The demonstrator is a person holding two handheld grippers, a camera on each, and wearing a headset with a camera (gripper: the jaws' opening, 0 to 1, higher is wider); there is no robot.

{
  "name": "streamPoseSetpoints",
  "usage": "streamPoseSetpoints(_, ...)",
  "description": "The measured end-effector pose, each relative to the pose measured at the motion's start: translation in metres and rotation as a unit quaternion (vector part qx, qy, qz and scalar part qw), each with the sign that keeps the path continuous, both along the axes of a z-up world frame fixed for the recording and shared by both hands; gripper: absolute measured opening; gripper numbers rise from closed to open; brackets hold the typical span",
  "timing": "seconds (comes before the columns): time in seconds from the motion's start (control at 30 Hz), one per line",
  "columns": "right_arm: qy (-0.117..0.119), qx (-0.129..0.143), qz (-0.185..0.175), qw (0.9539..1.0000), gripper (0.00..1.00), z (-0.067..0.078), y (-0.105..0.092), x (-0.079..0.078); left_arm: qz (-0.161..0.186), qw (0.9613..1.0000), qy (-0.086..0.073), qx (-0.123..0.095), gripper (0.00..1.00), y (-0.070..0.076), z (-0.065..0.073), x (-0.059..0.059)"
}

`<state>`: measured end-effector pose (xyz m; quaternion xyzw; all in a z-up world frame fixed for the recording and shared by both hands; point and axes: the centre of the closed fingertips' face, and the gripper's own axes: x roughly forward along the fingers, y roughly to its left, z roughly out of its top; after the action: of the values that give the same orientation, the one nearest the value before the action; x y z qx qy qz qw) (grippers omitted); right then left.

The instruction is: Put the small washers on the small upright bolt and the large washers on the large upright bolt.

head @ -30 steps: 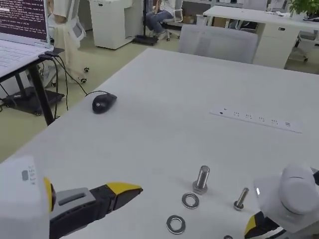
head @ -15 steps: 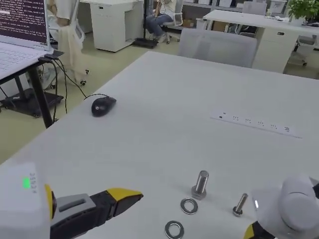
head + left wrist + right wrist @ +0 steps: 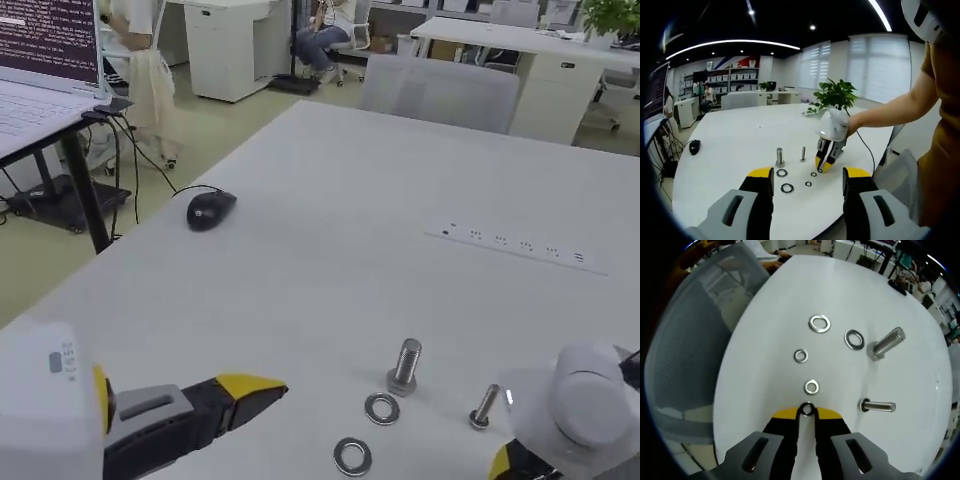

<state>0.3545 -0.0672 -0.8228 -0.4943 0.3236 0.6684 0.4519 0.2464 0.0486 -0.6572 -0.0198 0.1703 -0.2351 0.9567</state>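
The large bolt (image 3: 404, 365) and the small bolt (image 3: 484, 405) stand upright on the white table (image 3: 330, 230). Two large washers (image 3: 381, 408) (image 3: 352, 455) lie flat in front of the large bolt. In the right gripper view, two small washers (image 3: 811, 387) (image 3: 800, 356) lie loose on the table. My right gripper (image 3: 807, 412) is tipped down at the table, its jaws closed on a third small washer (image 3: 807, 409). My left gripper (image 3: 807, 182) hovers open and holds nothing, left of the bolts, its yellow tip (image 3: 262, 388) pointing at them.
A black mouse (image 3: 209, 208) with its cable lies at the table's left side. A white power strip (image 3: 515, 244) lies further back on the right. A laptop (image 3: 40, 70) stands on a stand to the far left. A grey chair back (image 3: 440, 90) is behind the table.
The head camera shifted a little. My right gripper sank slightly toward the bottom edge of the head view. The left gripper, bolts and washers stay where they were.
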Motion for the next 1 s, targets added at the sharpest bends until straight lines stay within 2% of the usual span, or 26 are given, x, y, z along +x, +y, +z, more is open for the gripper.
streamPoseSetpoints(0.1, -0.005, -0.005, 0.001, 1.0000, 0.12, 0.002, -0.002, 0.002, 0.000, 1.0000, -0.001, 0.000, 0.54, 0.000, 0.001, 0.000)
streamPoseSetpoints(0.2, -0.007, 0.006, -0.007, 0.9999, 0.12, 0.013, 0.000, 0.006, -0.001, 1.0000, 0.002, 0.001, 0.54, -0.001, -0.001, -0.001)
streamPoseSetpoints(0.37, -0.022, 0.017, -0.021, 0.9994, 0.12, 0.033, -0.002, 0.022, -0.006, 1.0000, 0.001, 0.001, 0.54, -0.004, -0.001, 0.000)
streamPoseSetpoints(0.43, -0.032, 0.018, -0.023, 0.9991, 0.12, 0.038, -0.003, 0.028, -0.006, 1.0000, -0.001, 0.001, 0.54, -0.005, 0.000, 0.001)
streamPoseSetpoints(0.57, -0.038, 0.020, -0.027, 0.9987, 0.12, 0.046, -0.001, 0.037, -0.007, 1.0000, -0.003, 0.001, 0.54, -0.006, 0.001, 0.002)
streamPoseSetpoints(1.0, -0.071, 0.038, -0.028, 0.9964, 0.12, 0.072, 0.018, 0.063, -0.008, 1.0000, 0.002, -0.001, 0.54, -0.006, -0.003, 0.002)
